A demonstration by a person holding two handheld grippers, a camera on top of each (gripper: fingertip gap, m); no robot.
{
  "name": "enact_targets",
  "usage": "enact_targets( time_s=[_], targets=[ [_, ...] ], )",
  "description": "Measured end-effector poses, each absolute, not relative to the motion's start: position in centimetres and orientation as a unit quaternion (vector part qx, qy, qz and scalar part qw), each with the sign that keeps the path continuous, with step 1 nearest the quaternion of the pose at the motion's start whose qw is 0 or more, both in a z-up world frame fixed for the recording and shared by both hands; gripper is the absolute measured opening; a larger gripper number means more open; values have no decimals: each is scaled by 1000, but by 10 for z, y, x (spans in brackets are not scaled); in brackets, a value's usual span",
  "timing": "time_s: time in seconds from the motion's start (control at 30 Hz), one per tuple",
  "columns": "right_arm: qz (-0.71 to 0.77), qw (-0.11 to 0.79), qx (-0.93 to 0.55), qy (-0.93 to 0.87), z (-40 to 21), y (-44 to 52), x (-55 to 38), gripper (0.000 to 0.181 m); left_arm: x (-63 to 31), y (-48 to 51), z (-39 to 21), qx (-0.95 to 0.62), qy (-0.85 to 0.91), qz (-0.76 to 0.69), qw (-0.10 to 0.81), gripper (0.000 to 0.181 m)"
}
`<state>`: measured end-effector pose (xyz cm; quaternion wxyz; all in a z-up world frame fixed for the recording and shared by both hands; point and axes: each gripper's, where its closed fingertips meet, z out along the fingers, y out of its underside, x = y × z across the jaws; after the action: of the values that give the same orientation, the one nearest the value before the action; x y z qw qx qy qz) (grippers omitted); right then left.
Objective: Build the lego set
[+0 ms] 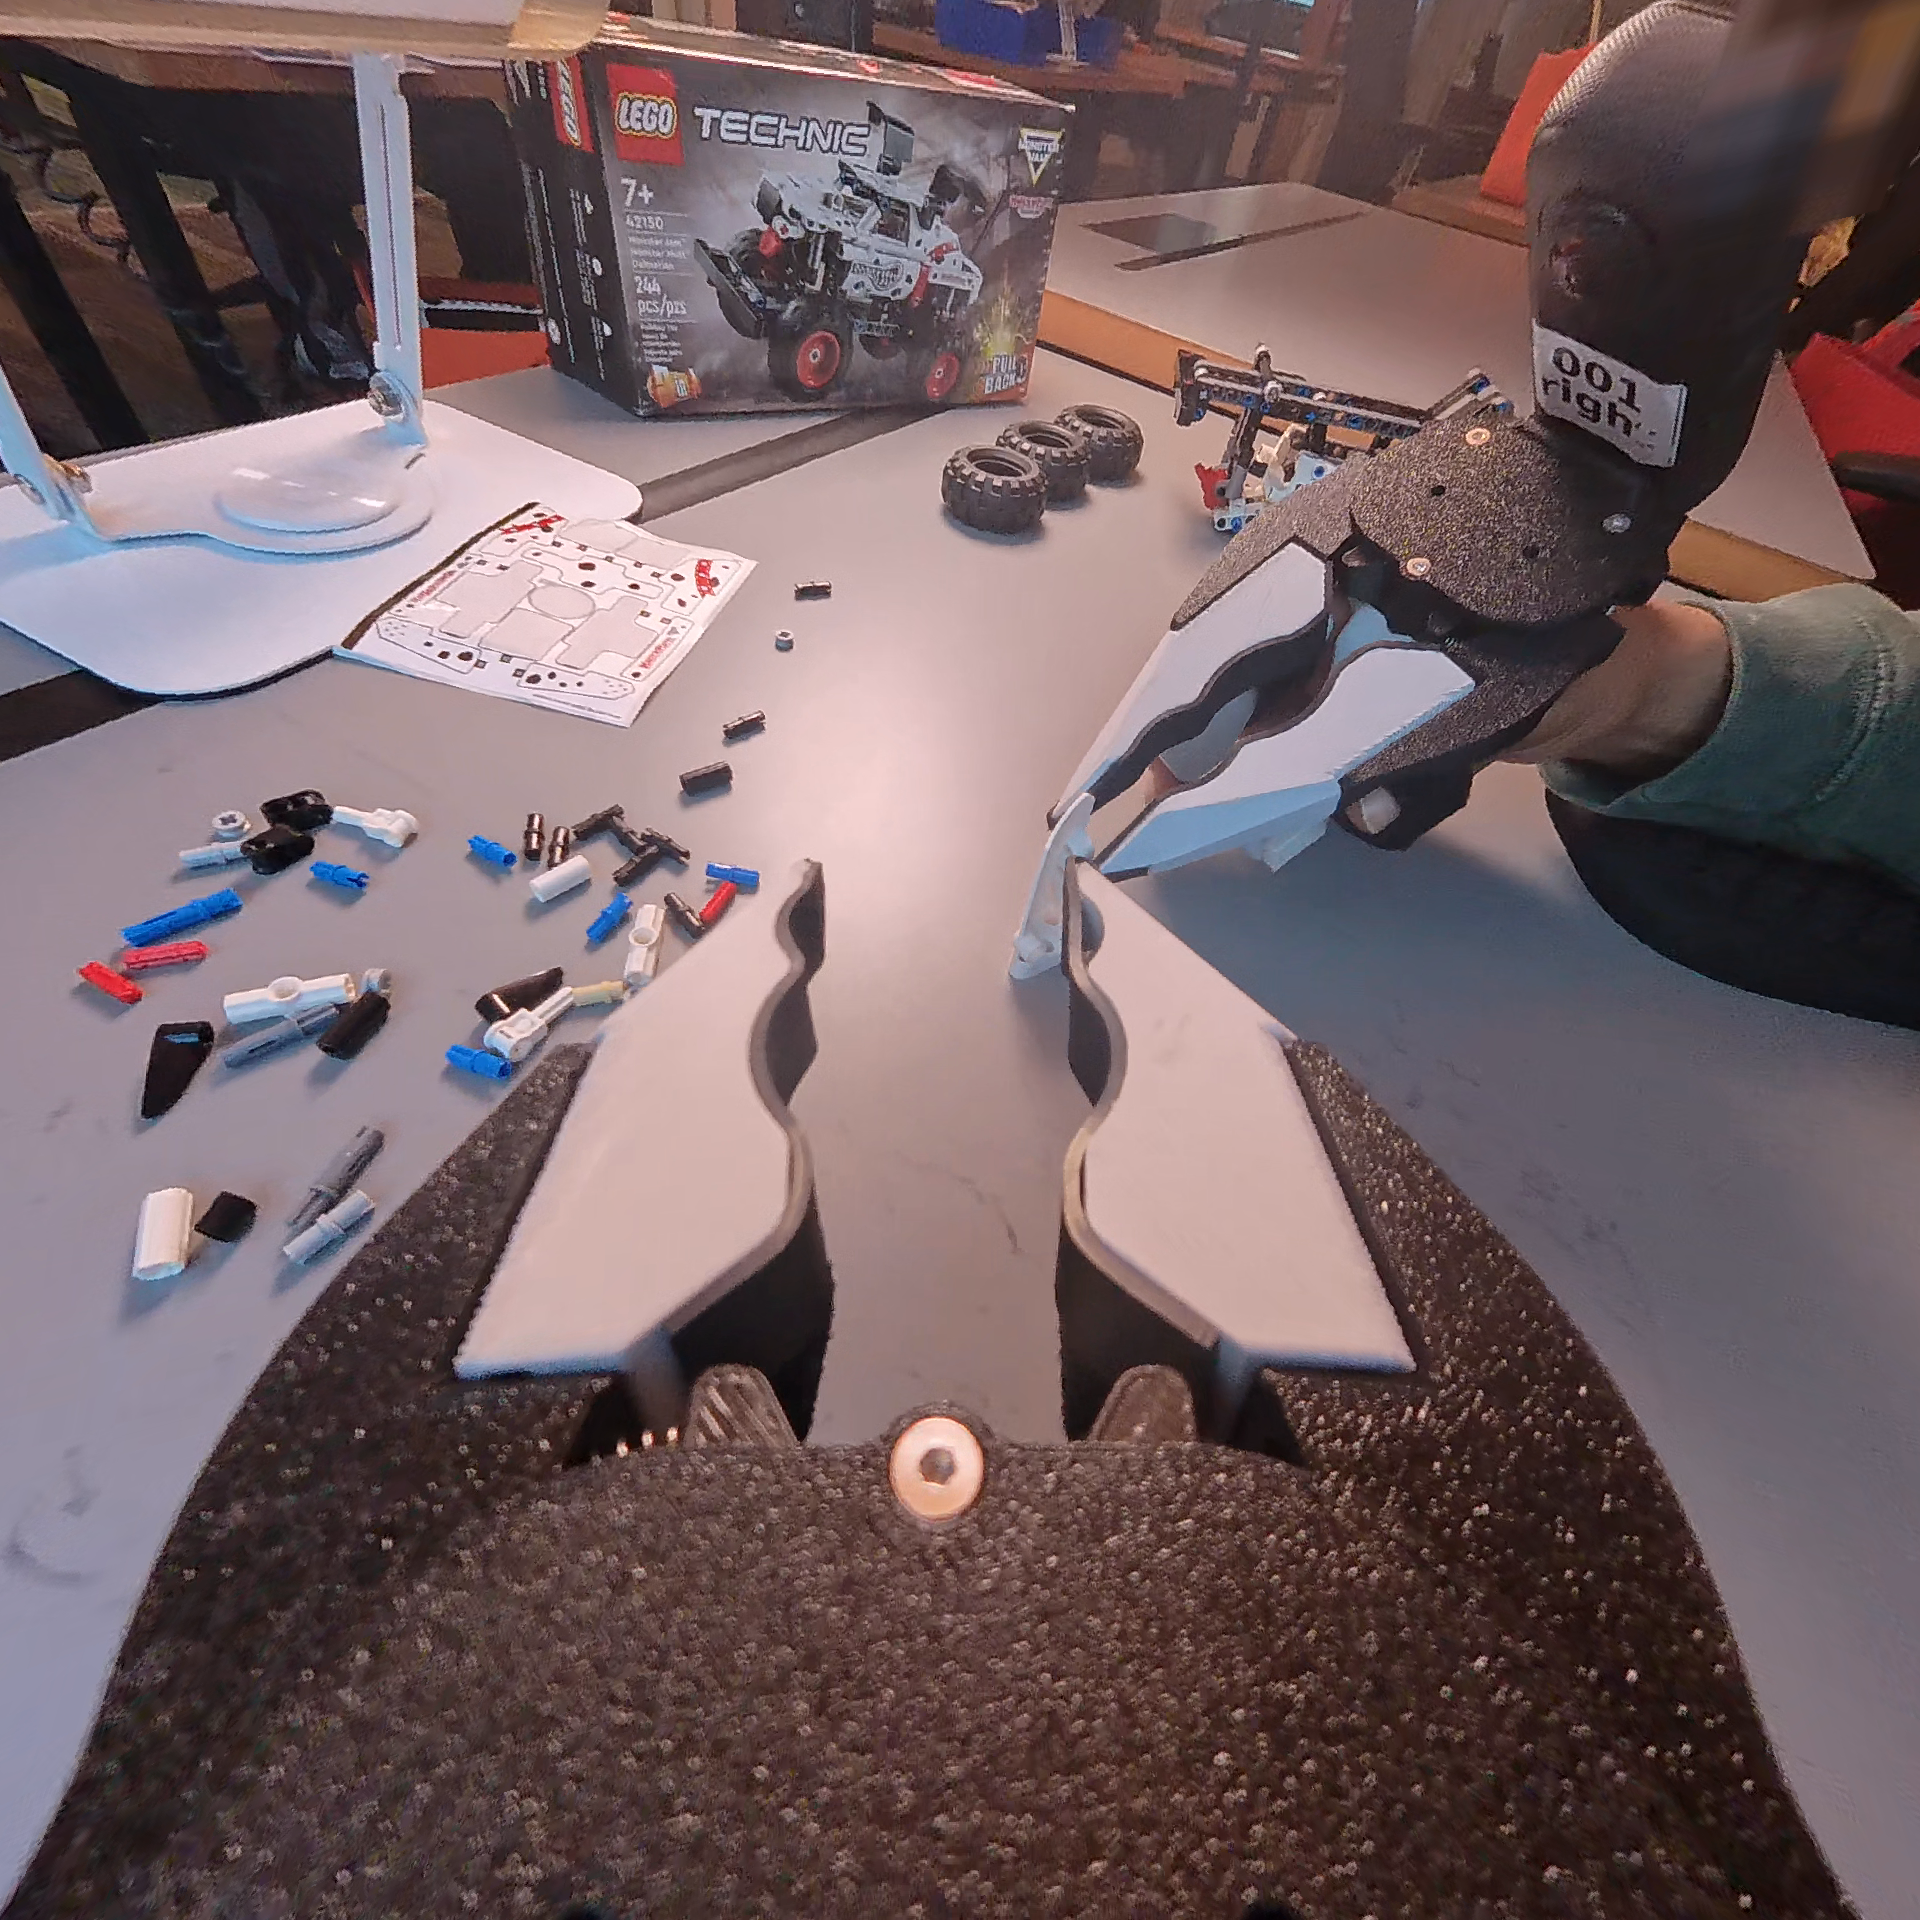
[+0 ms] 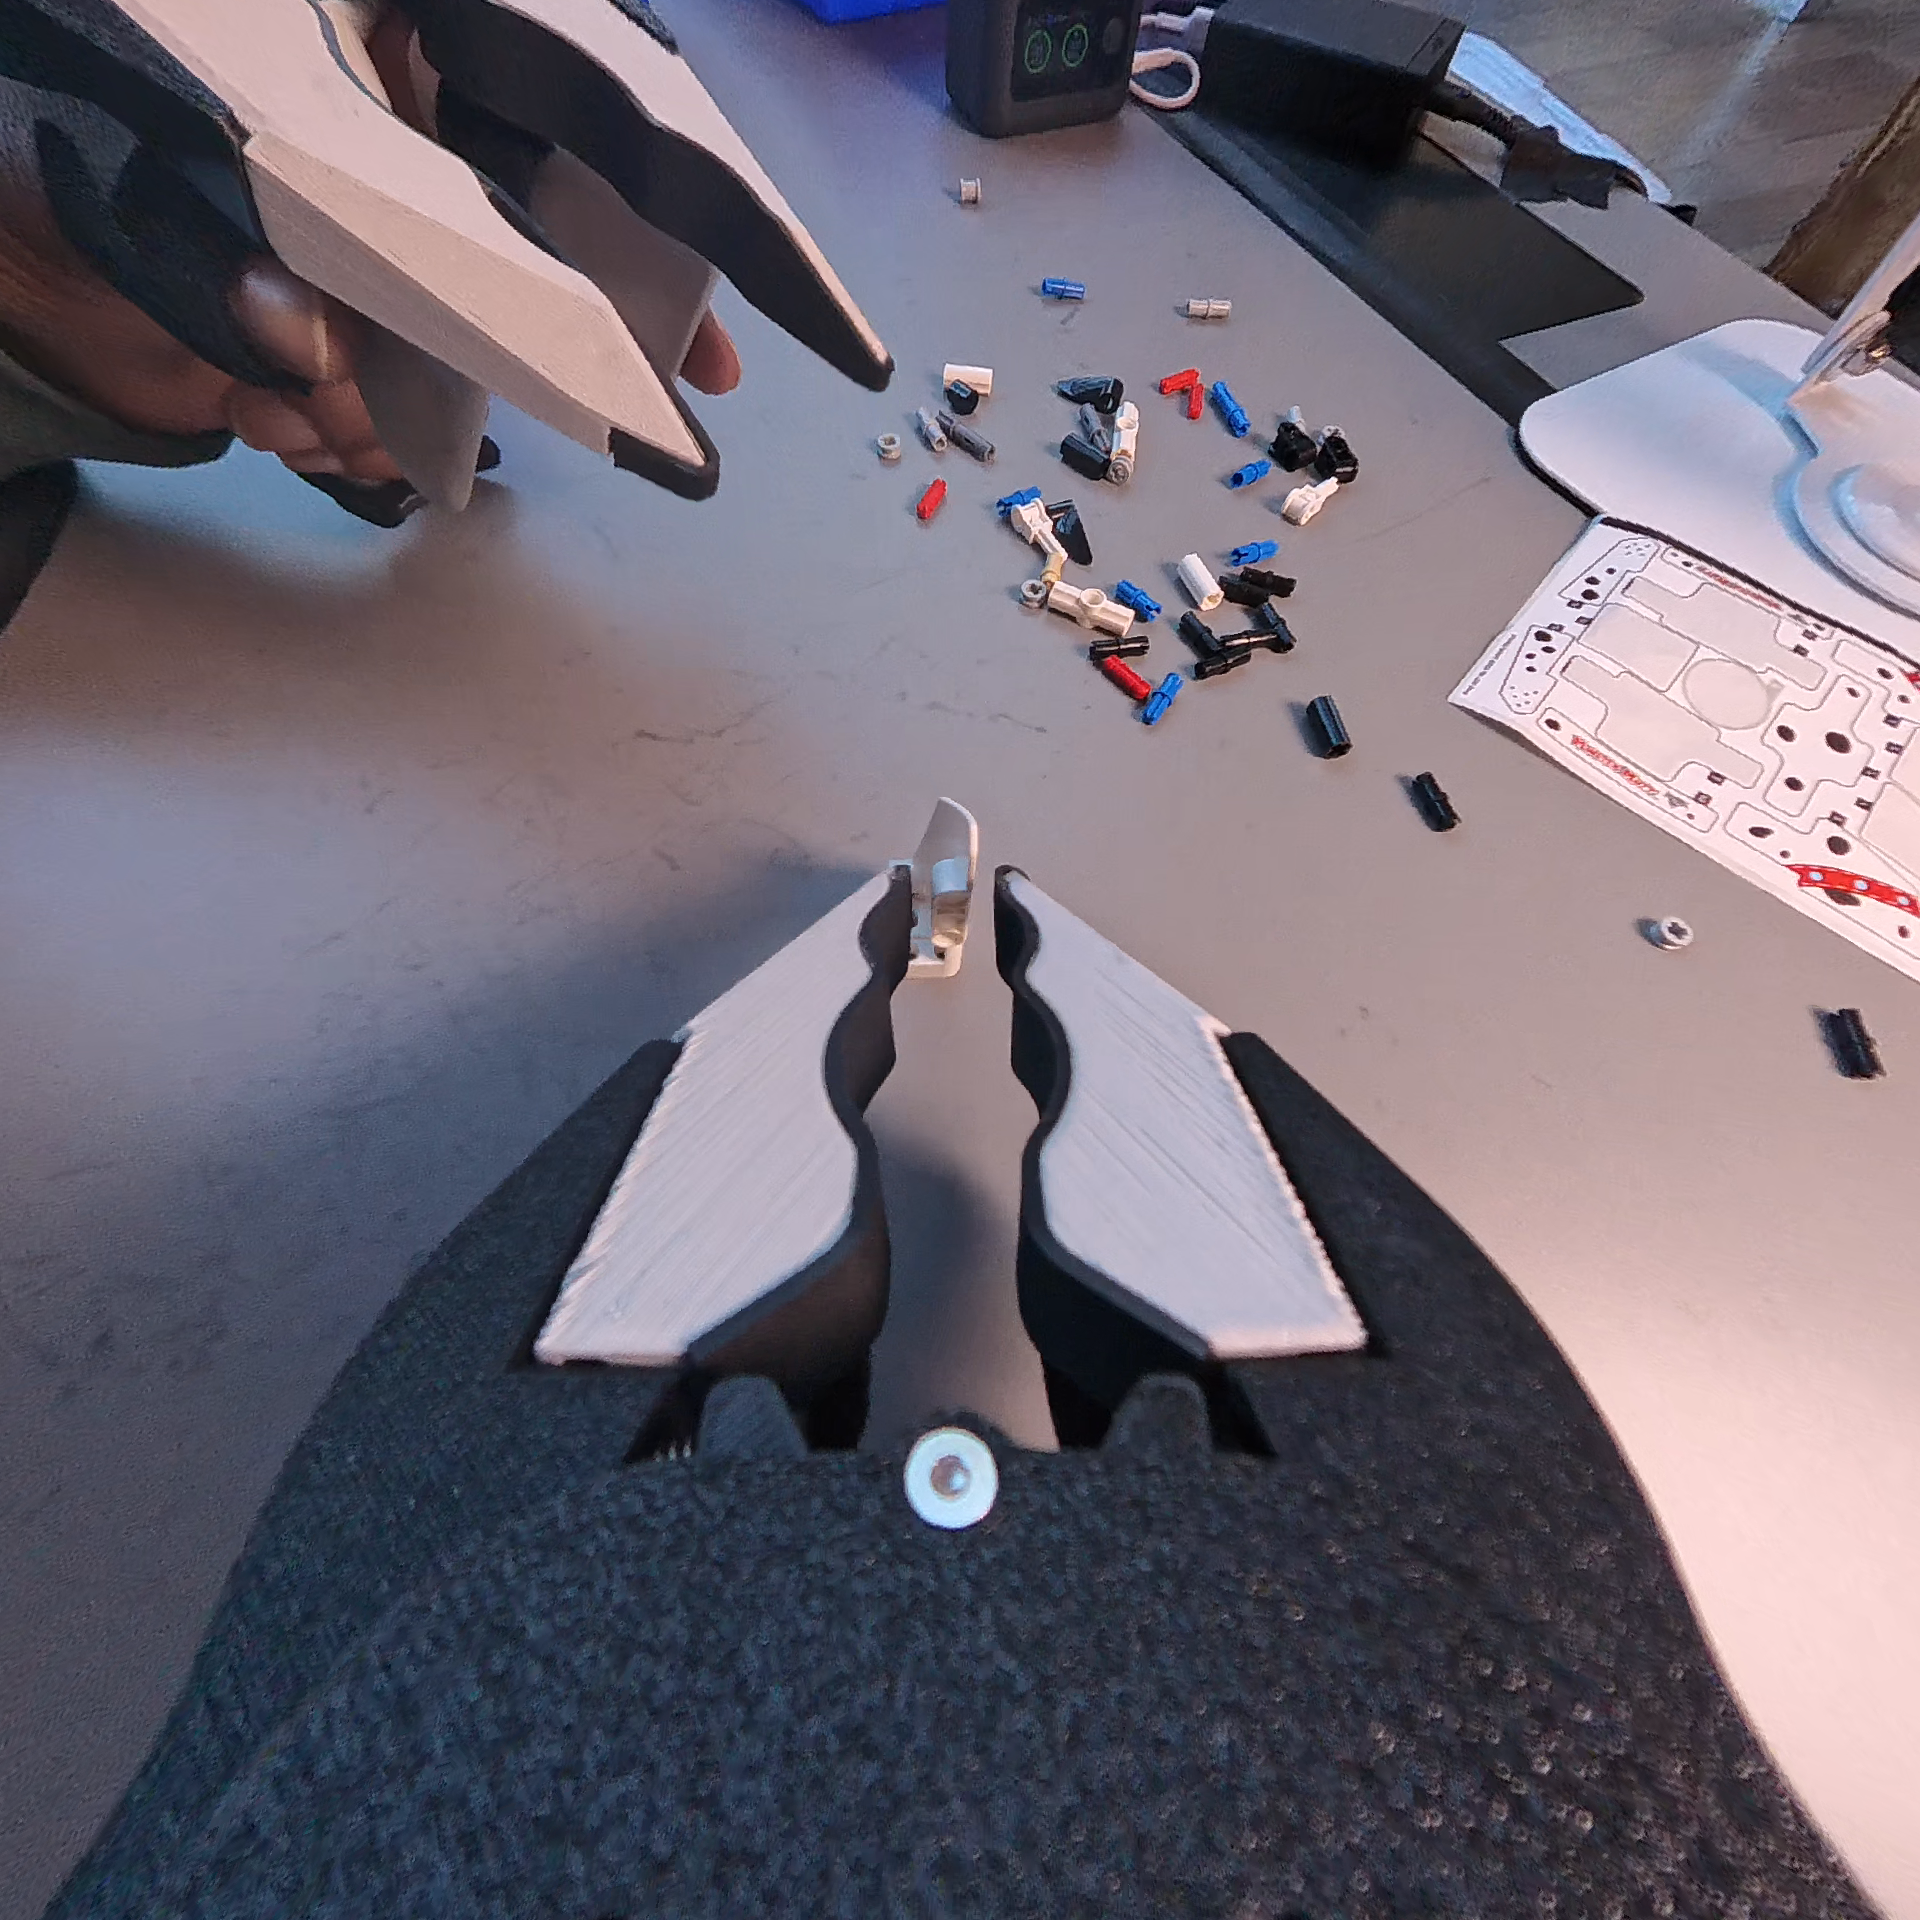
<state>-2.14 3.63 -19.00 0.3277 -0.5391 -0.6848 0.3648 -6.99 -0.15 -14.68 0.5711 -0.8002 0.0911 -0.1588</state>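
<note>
My right gripper [image 2: 948, 881] is shut on a small white curved Lego panel piece [image 2: 943, 883], held upright just above the grey table [image 2: 520, 831]. In the left wrist view that piece [image 1: 1042, 920] hangs from the right gripper [image 1: 1086, 831], right beside my left gripper's right fingertip. My left gripper [image 1: 943, 881] is open and empty, low over the table. It shows in the right wrist view [image 2: 779, 421] at the upper left, held by a hand. Several loose small Lego pieces [image 1: 561, 878] in black, white, blue and red lie to the left; they also show in the right wrist view [image 2: 1091, 608].
A sticker sheet [image 1: 561, 613] lies beyond the pieces beside a white stand base [image 1: 208, 582]. The Lego box [image 1: 810, 229] stands at the back. Three black tyres [image 1: 1039, 462] and a partly built frame [image 1: 1299, 416] sit behind the right gripper. A dark device [image 2: 1039, 62] stands at the far edge. The gap from one gripper's tips to the other's is roughly 8 cm. My right tips are about 40 cm from the dark device [image 2: 1039, 62], my left tips only 35 cm.
</note>
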Motion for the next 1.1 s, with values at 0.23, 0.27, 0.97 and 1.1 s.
enact_targets(
  time_s=[0.23, 0.27, 0.97, 1.1],
  targets=[
    [427, 370, -525, -636, -163, 41, -16, 41, -73, -1, -144, -792, 95, -148, 585, 41],
    [435, 381, -523, -626, -158, 43, -15, 45, -74, -1, -143, -790, 96, -145, 588, 41],
    [475, 445, -470, -596, -128, 41, 1, 13, -123, -1, -138, -799, 42, -24, 599, 28],
    [457, 450, -482, -597, -132, 47, 1, 10, -190, -13, -155, -826, -75, 29, 557, 25]
  ],
)
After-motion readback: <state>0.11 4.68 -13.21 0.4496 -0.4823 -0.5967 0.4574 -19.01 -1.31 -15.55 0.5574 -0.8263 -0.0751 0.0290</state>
